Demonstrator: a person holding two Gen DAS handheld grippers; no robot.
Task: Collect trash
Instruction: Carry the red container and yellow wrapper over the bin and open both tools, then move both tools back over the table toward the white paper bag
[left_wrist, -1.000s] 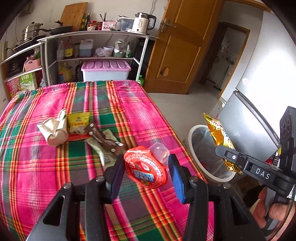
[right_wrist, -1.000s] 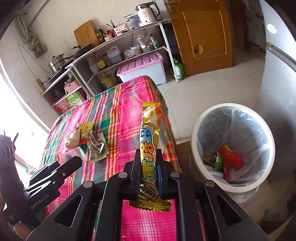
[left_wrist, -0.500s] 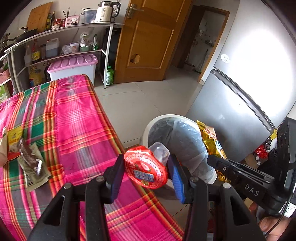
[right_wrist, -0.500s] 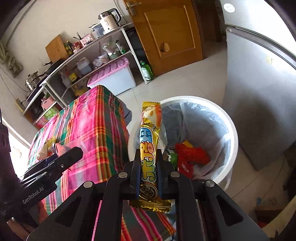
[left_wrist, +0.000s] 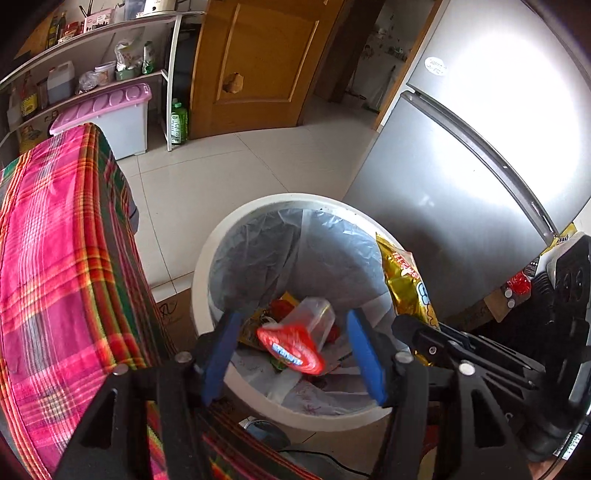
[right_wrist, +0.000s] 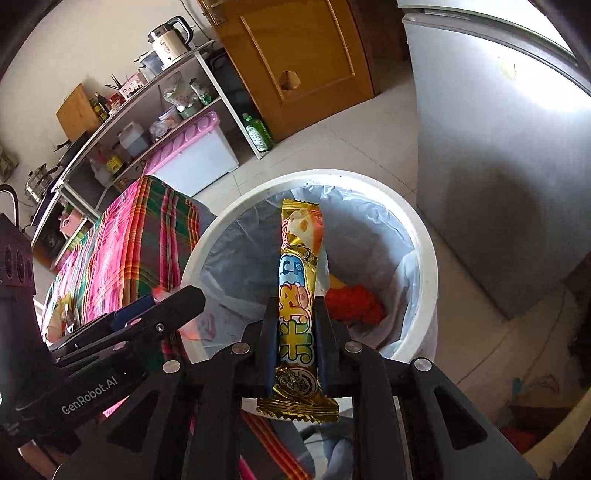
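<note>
The left gripper (left_wrist: 291, 345) stood released over the bin (left_wrist: 207, 266), its two blue pads wide apart. One clear plastic cup (left_wrist: 295, 341) with a round red foil lid lay between the pads, touching neither, blurred, above the bin's mouth. The right gripper (right_wrist: 295, 339) was clenched on one long gold foil snack wrapper (right_wrist: 299, 291), held upright with its crimped lower edge below the fingers and its top above the bin's opening. The bin was one round white plastic tub lined with a thin, crinkled translucent bag; red and yellow trash lay at its bottom. The bin stood just beside the surface, which carried a pink and green plaid cloth (left_wrist: 55, 258).
</note>
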